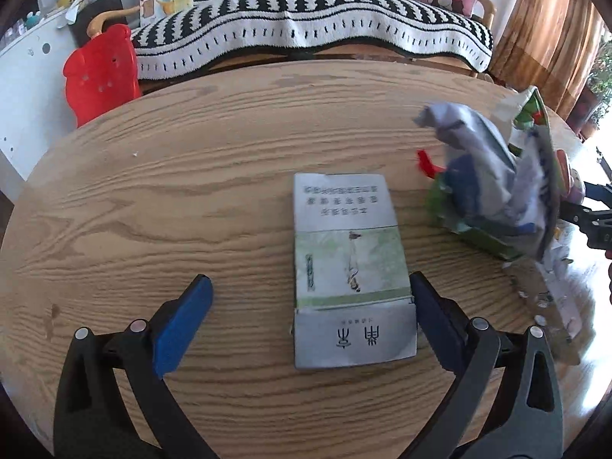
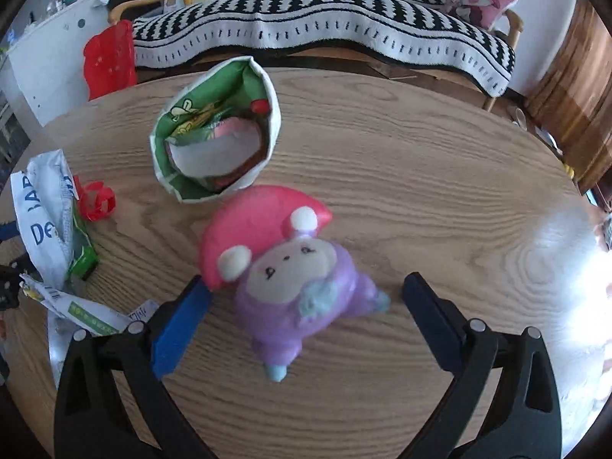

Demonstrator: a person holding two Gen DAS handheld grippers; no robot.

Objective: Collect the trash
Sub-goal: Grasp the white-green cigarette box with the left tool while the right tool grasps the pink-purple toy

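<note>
My left gripper (image 1: 311, 317) is spread wide around the cigarette pack (image 1: 350, 267) lying flat on the surface (image 1: 153, 199); light, crushable cardboard, so I'd pinch its long edges. Right gripper (image 2: 306, 313) gapes empty over a squishy toy (image 2: 290, 275).

right gripper (image 2: 306, 290) spread wide around a purple plush toy (image 2: 302, 298) on a wooden table (image 2: 420, 191), green bag (image 2: 214, 130) beyond.

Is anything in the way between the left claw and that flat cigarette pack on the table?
Nothing visible blocks it. The left claw is open, and the cigarette pack lies flat between its fingers, hard against the right one. The crumpled wrappers sit off to the right.
</note>
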